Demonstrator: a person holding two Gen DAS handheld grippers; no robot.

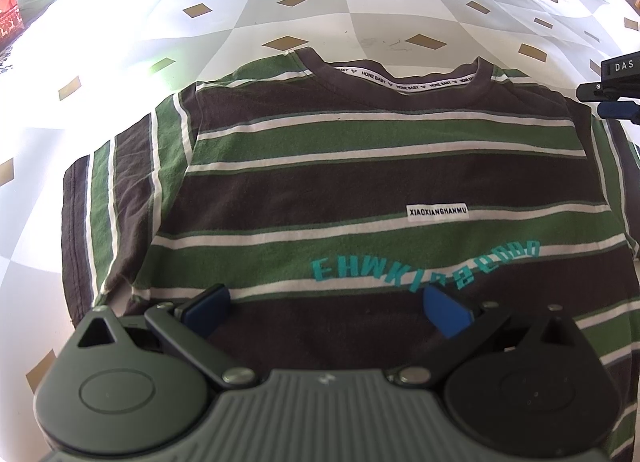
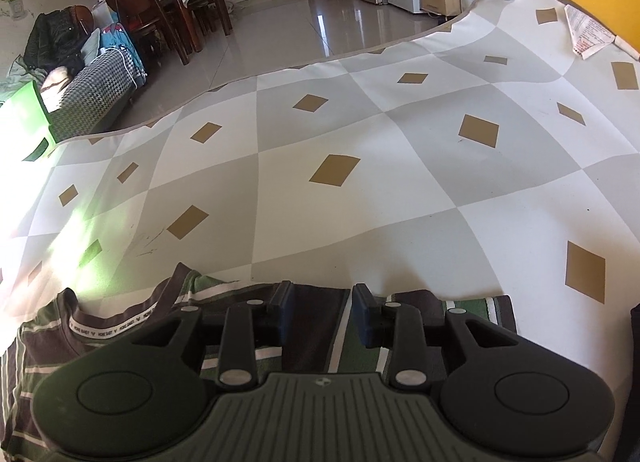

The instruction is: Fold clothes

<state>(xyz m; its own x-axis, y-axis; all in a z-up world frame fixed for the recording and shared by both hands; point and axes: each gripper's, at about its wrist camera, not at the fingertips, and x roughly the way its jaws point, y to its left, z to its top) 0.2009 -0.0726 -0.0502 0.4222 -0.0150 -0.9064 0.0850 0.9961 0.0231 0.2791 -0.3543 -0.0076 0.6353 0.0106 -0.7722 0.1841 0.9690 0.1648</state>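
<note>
Folding not yet begun: green-and-brown striped cotton T-shirt [image 1: 360, 181] is spread flat on checked bench [image 2: 360, 181]; left gripper [image 1: 326, 308] and right gripper [image 2: 322, 314] are held with jaws released; a sleeve grasp is judged next.

Shirts: one green, brown and white striped cotton T-shirt [image 1: 360, 165], flat on the tablecloth.
Tablecloths: one white-and-grey diamond-patterned cloth [image 2: 360, 189] under the T-shirt.
Grippers: two dark two-finger grippers, left gripper [image 1: 326, 304] and right gripper [image 2: 323, 312], over the T-shirt.

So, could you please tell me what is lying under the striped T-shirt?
The striped T-shirt lies flat on a diamond-patterned tablecloth, visible all around it. Whatever is directly beneath stays covered.
</note>
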